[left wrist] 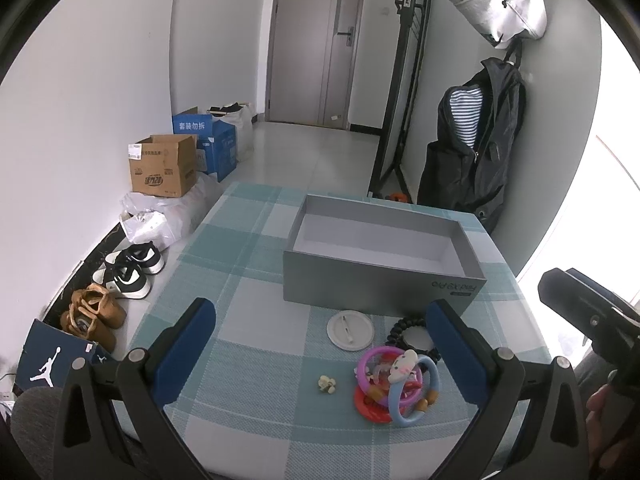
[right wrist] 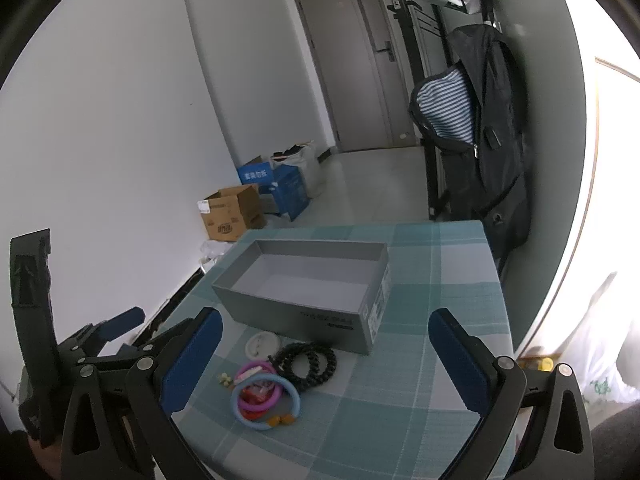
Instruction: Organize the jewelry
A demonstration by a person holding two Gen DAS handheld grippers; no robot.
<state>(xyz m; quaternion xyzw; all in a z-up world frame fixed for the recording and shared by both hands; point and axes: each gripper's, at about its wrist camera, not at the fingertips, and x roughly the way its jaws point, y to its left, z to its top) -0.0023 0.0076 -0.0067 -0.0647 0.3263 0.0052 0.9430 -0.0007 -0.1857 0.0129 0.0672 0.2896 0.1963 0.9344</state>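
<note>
A bench with a teal checked cloth (left wrist: pixel 248 240) holds an open grey box (left wrist: pixel 380 256) at its far side. Near the box lie a white round lid (left wrist: pixel 350 330), black coiled bands (right wrist: pixel 308 362), a heap of coloured bangles (left wrist: pixel 396 384) and a small cream charm (left wrist: pixel 327 384). The left tool (left wrist: pixel 320 356) and right tool (right wrist: pixel 326 364) hover with fingers apart, holding nothing.

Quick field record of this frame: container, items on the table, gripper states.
container: grey box, open, nothing visible inside
surface: checked tablecloth
in front of box: white round lid, black spiral hair ties, pile of colored rings, small cream piece
left gripper: open, holding nothing
right gripper: open, holding nothing
</note>
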